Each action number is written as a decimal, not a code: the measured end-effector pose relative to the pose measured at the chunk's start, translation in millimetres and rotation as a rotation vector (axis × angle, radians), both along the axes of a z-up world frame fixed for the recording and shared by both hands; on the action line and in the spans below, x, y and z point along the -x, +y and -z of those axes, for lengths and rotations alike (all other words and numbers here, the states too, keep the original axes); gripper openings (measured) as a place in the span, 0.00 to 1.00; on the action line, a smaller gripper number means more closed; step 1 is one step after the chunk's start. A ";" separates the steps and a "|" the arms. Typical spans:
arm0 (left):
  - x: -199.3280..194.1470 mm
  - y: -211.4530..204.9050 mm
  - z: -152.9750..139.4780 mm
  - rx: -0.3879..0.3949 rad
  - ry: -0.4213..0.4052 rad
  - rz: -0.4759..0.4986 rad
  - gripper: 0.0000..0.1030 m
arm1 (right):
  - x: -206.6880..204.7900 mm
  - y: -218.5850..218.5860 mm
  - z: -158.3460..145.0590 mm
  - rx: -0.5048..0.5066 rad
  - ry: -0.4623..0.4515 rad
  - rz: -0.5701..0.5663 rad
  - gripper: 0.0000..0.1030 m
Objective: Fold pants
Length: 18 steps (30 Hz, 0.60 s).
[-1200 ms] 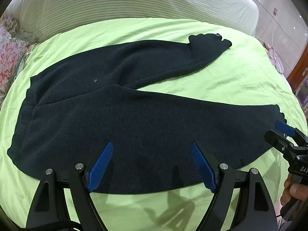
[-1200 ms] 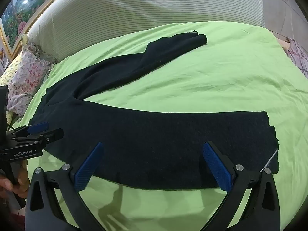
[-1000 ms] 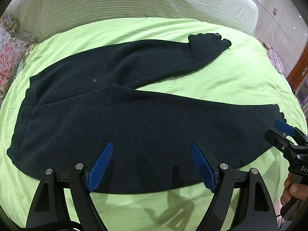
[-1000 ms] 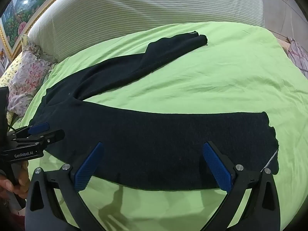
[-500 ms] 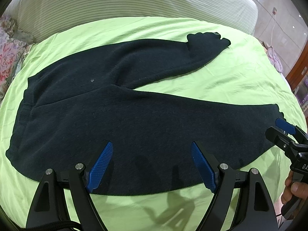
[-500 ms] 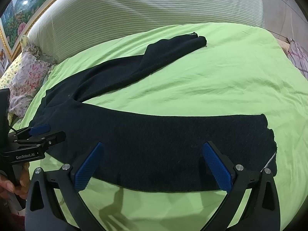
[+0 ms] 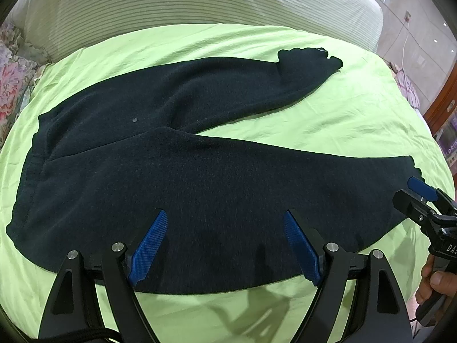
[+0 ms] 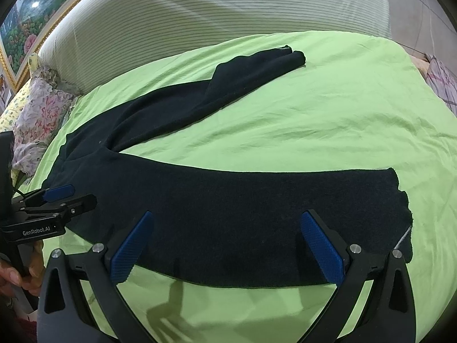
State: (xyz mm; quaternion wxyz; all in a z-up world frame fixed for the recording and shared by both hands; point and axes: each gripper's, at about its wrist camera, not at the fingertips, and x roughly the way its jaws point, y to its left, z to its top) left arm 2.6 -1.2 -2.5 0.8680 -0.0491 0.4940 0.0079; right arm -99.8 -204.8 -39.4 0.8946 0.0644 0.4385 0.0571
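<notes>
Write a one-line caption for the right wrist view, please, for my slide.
Open right tool above the near leg of dark pants spread on a green bedsheet; left tool at the left edge.

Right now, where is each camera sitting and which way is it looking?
Left wrist view: sits on the left gripper, looks across the pants from the waist end; own open fingers show, plus the right gripper and a hand.
Right wrist view: sits on the right gripper, looks over the near leg's cuff; own open fingers show, plus the left gripper.
Both share the pants, green sheet and striped headboard.
</notes>
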 end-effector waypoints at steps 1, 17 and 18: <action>-0.8 0.2 0.2 0.001 0.001 0.000 0.81 | -0.4 0.0 0.1 -0.001 -0.001 -0.001 0.99; -12.9 3.7 1.1 0.024 0.013 0.003 0.81 | -6.9 0.7 -0.6 -0.005 -0.016 0.004 0.99; -13.5 3.5 0.6 0.027 0.014 0.005 0.81 | -8.2 0.4 -1.2 -0.008 -0.015 0.005 0.99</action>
